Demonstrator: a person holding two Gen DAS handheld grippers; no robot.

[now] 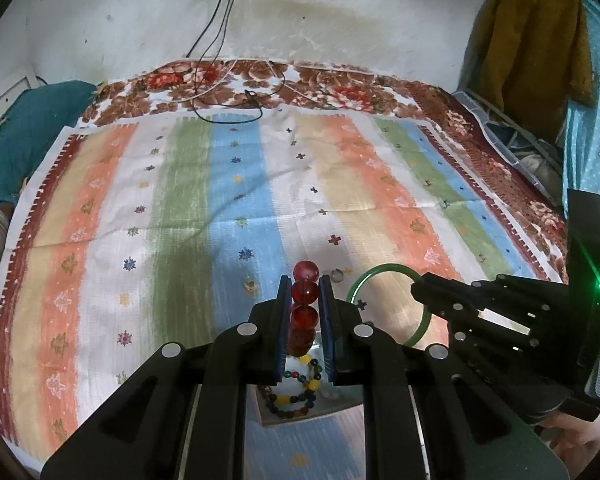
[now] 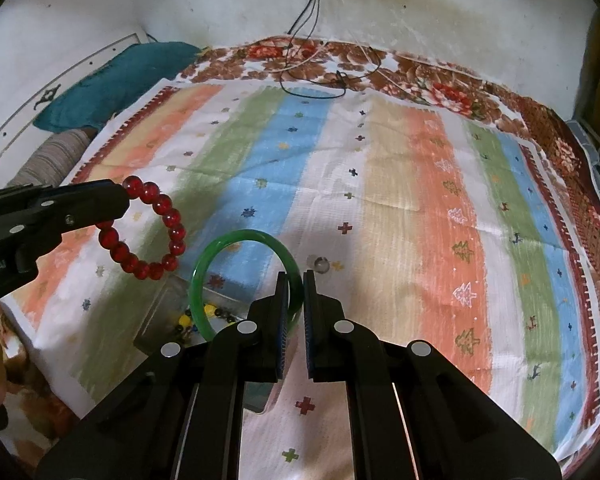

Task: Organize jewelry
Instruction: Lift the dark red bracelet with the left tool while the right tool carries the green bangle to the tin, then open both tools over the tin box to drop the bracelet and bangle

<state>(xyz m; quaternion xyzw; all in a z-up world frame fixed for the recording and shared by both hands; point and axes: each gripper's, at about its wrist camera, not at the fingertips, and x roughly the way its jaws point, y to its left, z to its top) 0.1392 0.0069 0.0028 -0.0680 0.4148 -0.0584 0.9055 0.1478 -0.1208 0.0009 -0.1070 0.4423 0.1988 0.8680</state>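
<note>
Above one tray (image 2: 156, 320): left gripper (image 1: 305, 284) clamps one red bracelet (image 2: 168, 216); right gripper (image 2: 296, 284) one green bangle (image 2: 220, 240).

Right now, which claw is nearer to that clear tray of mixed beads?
Left. The left claw hangs over the tray; the right claw is beside it.

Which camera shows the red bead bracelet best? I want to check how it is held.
The right wrist view: the red bead bracelet hangs as a nearly full loop from the left gripper. The left wrist view shows only a few beads edge-on, clamped between the blue pads.
</note>
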